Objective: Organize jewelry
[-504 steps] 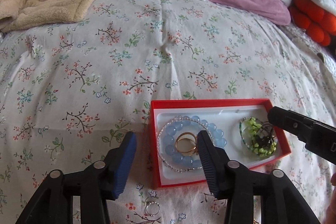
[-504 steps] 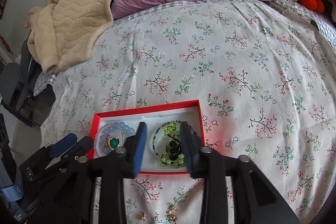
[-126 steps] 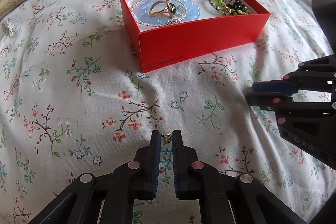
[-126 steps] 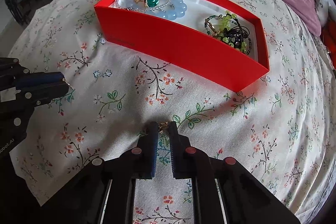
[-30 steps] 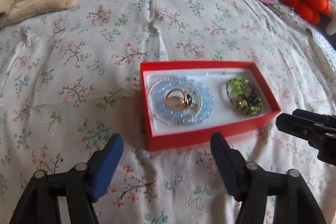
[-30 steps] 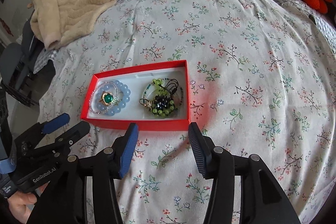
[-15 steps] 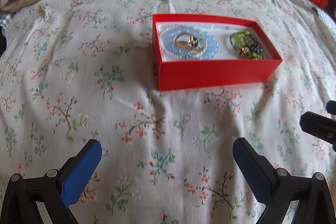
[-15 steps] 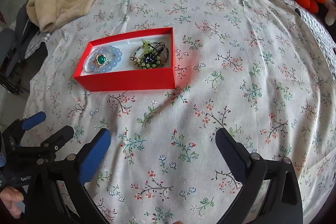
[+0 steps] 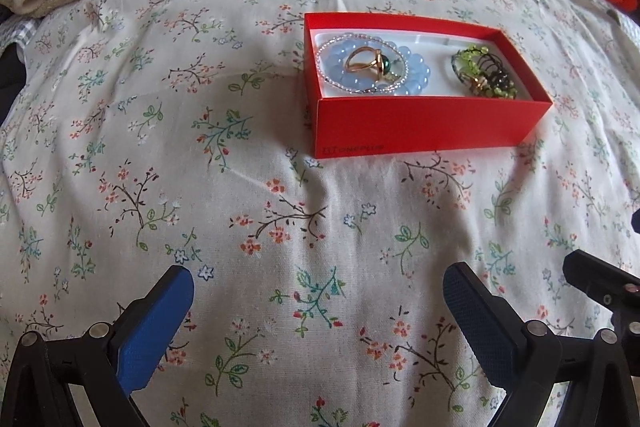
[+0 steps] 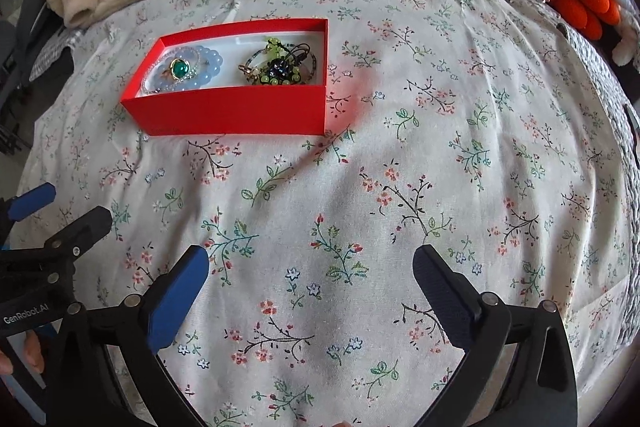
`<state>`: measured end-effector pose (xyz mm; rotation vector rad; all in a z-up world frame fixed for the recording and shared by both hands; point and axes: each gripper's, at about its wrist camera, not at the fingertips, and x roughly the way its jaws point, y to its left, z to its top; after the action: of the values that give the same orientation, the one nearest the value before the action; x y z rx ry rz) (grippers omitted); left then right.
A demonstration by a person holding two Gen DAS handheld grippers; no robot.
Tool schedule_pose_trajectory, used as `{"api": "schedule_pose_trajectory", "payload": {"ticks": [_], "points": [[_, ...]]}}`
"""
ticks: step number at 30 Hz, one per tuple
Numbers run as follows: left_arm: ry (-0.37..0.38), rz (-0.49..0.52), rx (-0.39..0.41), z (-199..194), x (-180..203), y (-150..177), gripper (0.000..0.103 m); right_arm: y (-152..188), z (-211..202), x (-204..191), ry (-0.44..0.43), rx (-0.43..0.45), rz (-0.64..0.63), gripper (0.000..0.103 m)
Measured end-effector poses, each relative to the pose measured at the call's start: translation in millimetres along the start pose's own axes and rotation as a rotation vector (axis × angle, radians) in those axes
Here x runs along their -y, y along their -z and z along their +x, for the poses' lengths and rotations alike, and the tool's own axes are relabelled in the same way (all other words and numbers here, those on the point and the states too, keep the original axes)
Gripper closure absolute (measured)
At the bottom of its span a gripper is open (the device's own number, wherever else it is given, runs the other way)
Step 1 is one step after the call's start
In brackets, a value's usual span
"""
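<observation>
The red cardboard box (image 9: 424,125) sits on the floral bedspread (image 9: 200,187), holding a blue bead bracelet (image 9: 372,67), a gold ring (image 9: 366,63) and green beads (image 9: 484,73). Both left tongs (image 9: 318,311) and right tongs (image 10: 310,289) gape wide and empty, having just spread apart and drawn back from the box.

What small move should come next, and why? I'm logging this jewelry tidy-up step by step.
Probably just draw both grippers back and stop. The left gripper and right gripper have just been opening, with nothing between the jaws, and no loose piece shows on the floral bedspread. The blue bead bracelet, green-stone ring and green beaded tangle already lie inside the red box.
</observation>
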<state>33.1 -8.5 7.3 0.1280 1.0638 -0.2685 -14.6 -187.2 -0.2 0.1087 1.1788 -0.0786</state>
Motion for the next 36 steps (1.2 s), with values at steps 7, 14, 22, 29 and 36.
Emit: {"api": "schedule_pose_trajectory", "payload": {"ticks": [7,14,22,29,36], "points": [[-0.013,0.011,-0.006,1.7,-1.2,0.8,0.001,-0.9,1.4,-8.6,0.012,-0.002,-0.020,0.000],[-0.022,0.003,-0.004,1.5,-3.6,0.3,0.001,-0.2,1.1,-8.3,0.020,-0.001,-0.021,0.000],[-0.028,0.005,-0.008,2.1,-2.2,0.9,0.001,0.3,0.9,-6.9,0.027,0.000,-0.019,0.000],[-0.033,0.005,-0.010,2.8,-3.2,0.8,0.001,0.2,0.7,-7.0,0.029,0.001,-0.018,0.000],[-0.038,0.000,-0.005,1.9,-5.1,0.6,0.001,0.3,1.0,-6.3,0.033,0.002,-0.015,0.000]]}}
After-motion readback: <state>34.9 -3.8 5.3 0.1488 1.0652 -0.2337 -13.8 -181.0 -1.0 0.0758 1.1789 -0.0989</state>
